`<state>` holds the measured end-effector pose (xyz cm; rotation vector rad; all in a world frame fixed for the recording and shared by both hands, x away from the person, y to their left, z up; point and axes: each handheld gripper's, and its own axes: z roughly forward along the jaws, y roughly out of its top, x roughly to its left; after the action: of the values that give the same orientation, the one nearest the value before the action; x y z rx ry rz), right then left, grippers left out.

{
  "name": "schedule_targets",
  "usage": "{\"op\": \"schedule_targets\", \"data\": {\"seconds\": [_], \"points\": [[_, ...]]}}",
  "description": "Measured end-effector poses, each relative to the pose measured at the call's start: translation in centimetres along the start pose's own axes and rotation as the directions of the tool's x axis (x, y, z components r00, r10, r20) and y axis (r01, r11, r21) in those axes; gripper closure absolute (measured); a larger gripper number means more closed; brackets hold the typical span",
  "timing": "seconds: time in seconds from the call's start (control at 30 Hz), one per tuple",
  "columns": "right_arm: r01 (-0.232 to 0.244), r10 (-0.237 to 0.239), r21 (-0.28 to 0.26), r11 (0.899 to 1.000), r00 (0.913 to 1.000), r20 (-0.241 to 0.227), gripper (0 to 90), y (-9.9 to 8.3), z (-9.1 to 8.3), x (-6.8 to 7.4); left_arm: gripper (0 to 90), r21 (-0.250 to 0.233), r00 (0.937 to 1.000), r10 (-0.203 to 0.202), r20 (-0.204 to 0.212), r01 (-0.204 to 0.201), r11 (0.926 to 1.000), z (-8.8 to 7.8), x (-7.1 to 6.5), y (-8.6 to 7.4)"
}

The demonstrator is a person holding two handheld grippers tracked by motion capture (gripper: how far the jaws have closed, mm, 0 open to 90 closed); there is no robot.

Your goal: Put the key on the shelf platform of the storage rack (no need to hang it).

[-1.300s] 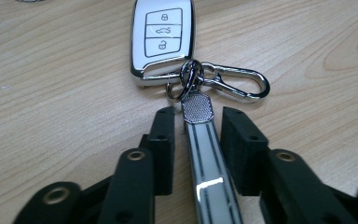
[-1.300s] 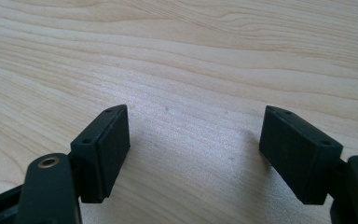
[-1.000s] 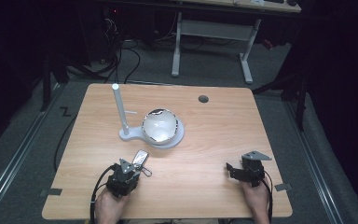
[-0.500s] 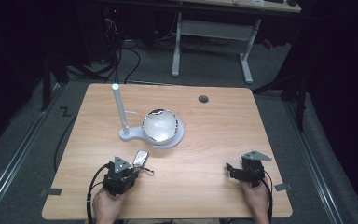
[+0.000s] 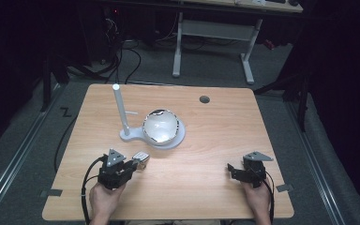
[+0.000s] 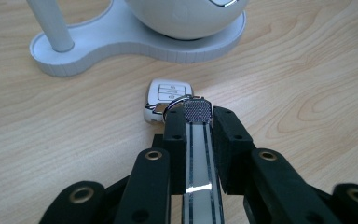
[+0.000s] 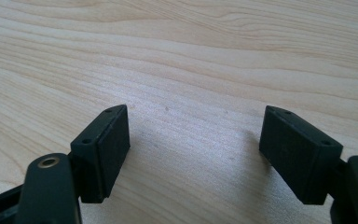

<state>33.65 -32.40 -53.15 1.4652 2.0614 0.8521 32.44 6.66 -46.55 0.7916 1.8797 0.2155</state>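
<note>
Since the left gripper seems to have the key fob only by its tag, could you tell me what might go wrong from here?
1. The left gripper is shut on the strap alone, so the key fob hangs from its ring and may swing or slip.
2. The white stand with its post and bowl is just ahead; a swinging fob could knock it.

On the tabletop (image 5: pixel 206 140) a stand (image 5: pixel 157 138) sits near the middle, with a pole (image 5: pixel 121 110) on its left end and a ball (image 5: pixel 160 125) on its right. A key fob (image 5: pixel 140 159) lies just before the stand, the left gripper (image 5: pixel 133 165) at its near end. The right gripper (image 5: pixel 232 169) sits well apart at the near right.
</note>
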Motion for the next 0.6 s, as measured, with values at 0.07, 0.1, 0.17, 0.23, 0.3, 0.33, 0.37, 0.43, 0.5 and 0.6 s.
{"op": "schedule_targets", "data": {"seconds": [0.07, 0.1, 0.17, 0.23, 0.3, 0.33, 0.37, 0.43, 0.5, 0.6], "points": [[0.0, 0.0, 0.0, 1.0, 1.0, 0.0, 24.7, 0.0, 0.0, 0.0, 76.2, 0.001, 0.9999, -0.004, 0.016, 0.004, 1.0, -0.2, -0.3, 0.3], [0.0, 0.0, 0.0, 1.0, 1.0, 0.0, 24.7, 0.0, 0.0, 0.0, 76.3, -0.004, 0.9996, -0.006, 0.026, 0.007, 1.0, -0.4, -0.4, 0.4], [0.0, 0.0, 0.0, 1.0, 1.0, 0.0, 24.7, 0.0, 0.0, 0.0, 76.2, -0.008, 0.9991, -0.001, 0.043, 0.001, 1.0, -0.8, -0.7, 0.5], [0.0, 0.0, 0.0, 1.0, 1.0, 0.0, 24.7, 0.0, 0.0, 0.0, 76.2, -0.007, 0.9981, 0.003, 0.062, -0.003, 1.0, -1.0, -1.0, 0.7], [0.0, 0.0, 0.0, 1.0, 1.0, 0.0, 24.7, 0.0, 0.0, 0.0, 76.2, -0.007, 0.9975, 0.011, 0.07, -0.011, 0.9999, -1.2, -1.3, 0.8], [0.0, 0.0, 0.0, 1.0, 1.0, 0.0, 24.7, 0.0, 0.0, 0.0, 76.3, -0.008, 0.9978, -0.003, 0.066, 0.003, 1.0, -1.2, -1.4, 0.9], [0.0, 0.0, 0.0, 1.0, 1.0, 0.0, 24.7, 0.0, 0.0, 0.0, 76.2, -0.006, 0.9974, -0.001, 0.072, 0.002, 1.0, -1.3, -1.5, 1.0], [0.0, 0.0, 0.0, 1.0, 1.0, 0.0, 24.7, 0.0, 0.0, 0.0, 76.2, -0.004, 0.9971, -0.013, 0.075, 0.013, 0.9999, -1.4, -1.8, 1.1], [0.0, 0.0, 0.0, 1.0, 1.0, 0.0, 24.7, 0.0, 0.0, 0.0, 76.2, -0.004, 0.9965, -0.004, 0.083, 0.005, 1.0, -1.5, -1.9, 1.2], [0.0, 0.0, 0.0, 1.0, 1.0, 0.0, 24.7, 0.0, 0.0, 0.0, 76.2, 0.001, 0.9954, -0.006, 0.095, 0.006, 1.0, -2.1, -2.4, 1.1]]}}
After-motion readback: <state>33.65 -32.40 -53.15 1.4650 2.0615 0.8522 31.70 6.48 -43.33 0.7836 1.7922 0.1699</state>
